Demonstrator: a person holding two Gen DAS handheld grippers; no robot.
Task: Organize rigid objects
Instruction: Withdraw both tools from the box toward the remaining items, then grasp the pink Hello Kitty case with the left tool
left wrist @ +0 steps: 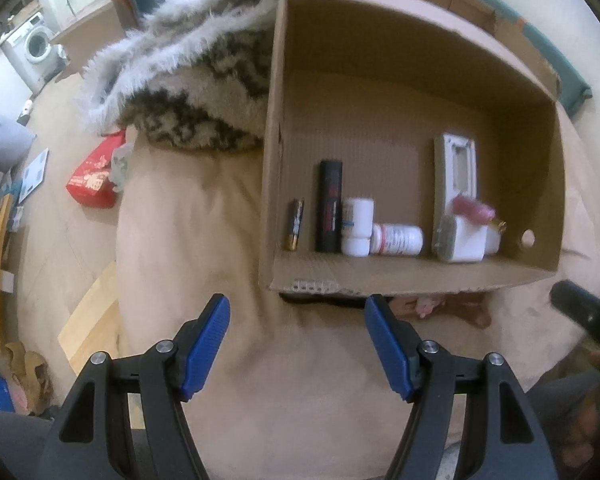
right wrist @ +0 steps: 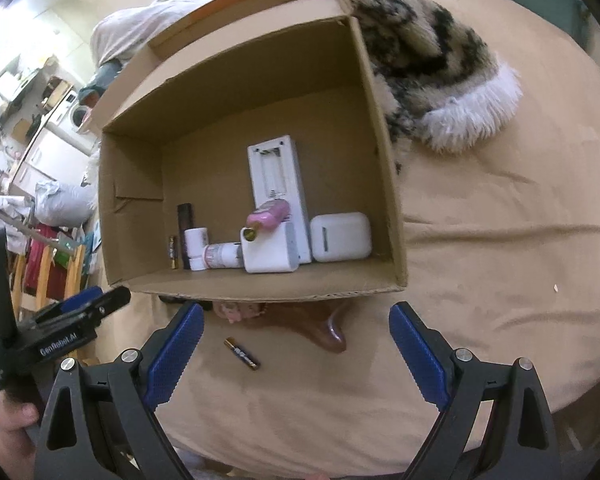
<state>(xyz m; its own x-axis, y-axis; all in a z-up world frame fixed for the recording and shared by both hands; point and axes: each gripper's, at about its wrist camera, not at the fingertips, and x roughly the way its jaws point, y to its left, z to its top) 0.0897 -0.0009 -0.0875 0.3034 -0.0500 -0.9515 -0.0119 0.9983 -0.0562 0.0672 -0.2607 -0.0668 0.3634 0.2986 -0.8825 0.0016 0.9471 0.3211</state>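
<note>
**What everything's made of here**

My pads point(right wrist: 418, 354) are blue ribbed rubbery stuff on matt black plastic arms with shiny metal pins. The box point(right wrist: 384, 160) is plain matt corrugated cardboard. The bedsheet point(right wrist: 480, 260) is soft tan cloth, the blanket point(right wrist: 432, 68) shaggy fur. White bottles point(left wrist: 396, 240) look like smooth plastic, and the battery point(right wrist: 242, 354) is glossy.

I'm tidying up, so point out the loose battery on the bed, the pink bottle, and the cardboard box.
loose battery point(right wrist: 242, 354): right wrist view, middle of its body
pink bottle point(right wrist: 270, 213): right wrist view, its pink side
cardboard box point(right wrist: 380, 136): right wrist view, its right wall
</note>
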